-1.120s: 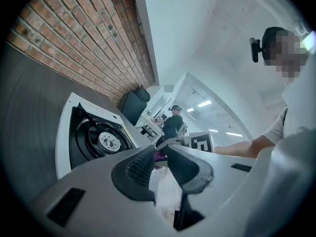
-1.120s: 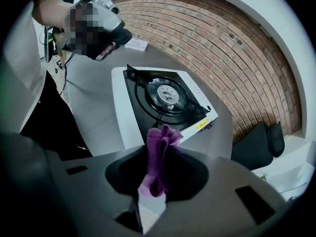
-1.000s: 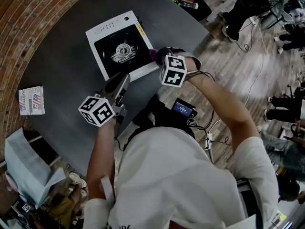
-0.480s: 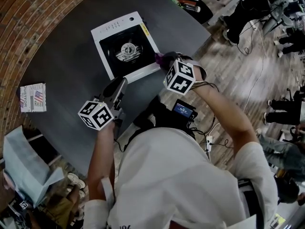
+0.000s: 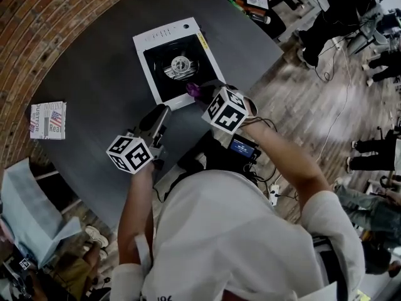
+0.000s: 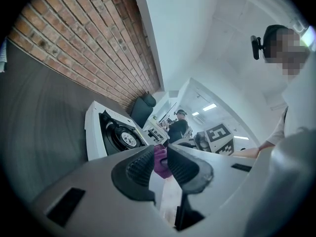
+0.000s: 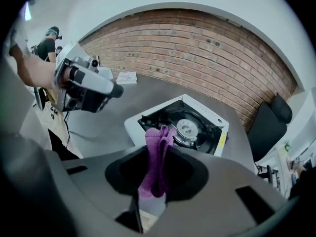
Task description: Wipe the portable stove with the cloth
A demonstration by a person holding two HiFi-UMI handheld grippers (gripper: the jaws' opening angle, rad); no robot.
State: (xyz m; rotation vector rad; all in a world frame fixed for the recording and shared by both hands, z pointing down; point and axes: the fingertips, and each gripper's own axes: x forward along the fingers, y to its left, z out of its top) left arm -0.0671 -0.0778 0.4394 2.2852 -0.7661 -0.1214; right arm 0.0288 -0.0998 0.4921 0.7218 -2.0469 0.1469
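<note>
R gripper (image 7: 156, 168), clamped on the purple cloth (image 5: 193, 90), has swung back from off the stove's (image 5: 164, 49) near corner onto its near white rim, so looks like another wipe pass starting. L gripper (image 6: 159, 163), jaws slightly apart & empty, hangs just short of the stove.

The cloth (image 7: 157, 157) between my dark grey fingers (image 7: 190, 169) is purple. The portable stove (image 5: 164, 42) is white, with a black burner well, a silver burner and a yellow sticker on one edge. The worktop (image 5: 94, 86) is dark grey, the brick wall (image 5: 37, 17) reddish-brown. The booklet (image 5: 49, 120) bears a stars-and-stripes print.
</note>
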